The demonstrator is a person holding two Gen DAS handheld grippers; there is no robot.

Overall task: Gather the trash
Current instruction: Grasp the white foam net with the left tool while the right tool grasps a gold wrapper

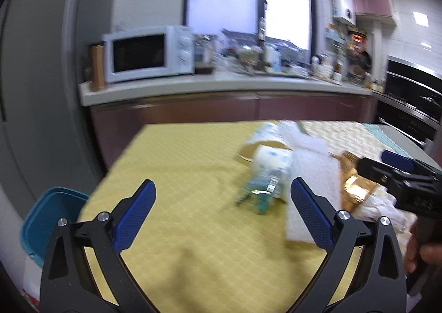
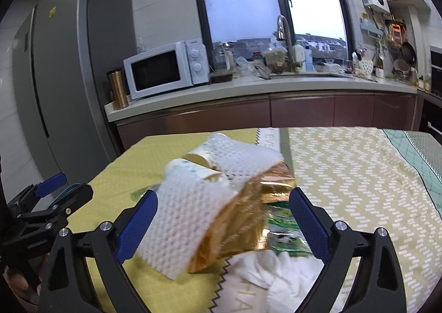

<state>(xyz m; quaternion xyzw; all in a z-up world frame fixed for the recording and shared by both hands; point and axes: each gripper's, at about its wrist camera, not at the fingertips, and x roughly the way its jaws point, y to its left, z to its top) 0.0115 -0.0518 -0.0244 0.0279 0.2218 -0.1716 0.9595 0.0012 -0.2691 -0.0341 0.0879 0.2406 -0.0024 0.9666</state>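
A pile of trash lies on the yellow tablecloth [image 1: 179, 174]: two paper cups [image 1: 272, 159] on their sides, white foam netting [image 1: 312, 191], a gold foil wrapper [image 1: 356, 188], a green wrapper [image 1: 259, 197] and crumpled white tissue [image 2: 265, 274]. My left gripper [image 1: 223, 216] is open and empty above the cloth, left of the pile. My right gripper [image 2: 223, 219] is open, its jaws standing either side of the foam netting [image 2: 190, 219] and gold wrapper [image 2: 243, 213], above them. The cups [image 2: 193, 165] lie behind.
A teal bin [image 1: 47, 219] stands on the floor off the table's left edge. Beyond the table is a kitchen counter [image 2: 248, 86] with a microwave [image 2: 163, 69], sink and clutter. A grey fridge [image 2: 63, 64] stands at the left. A patterned cloth [image 2: 359, 174] covers the table's right side.
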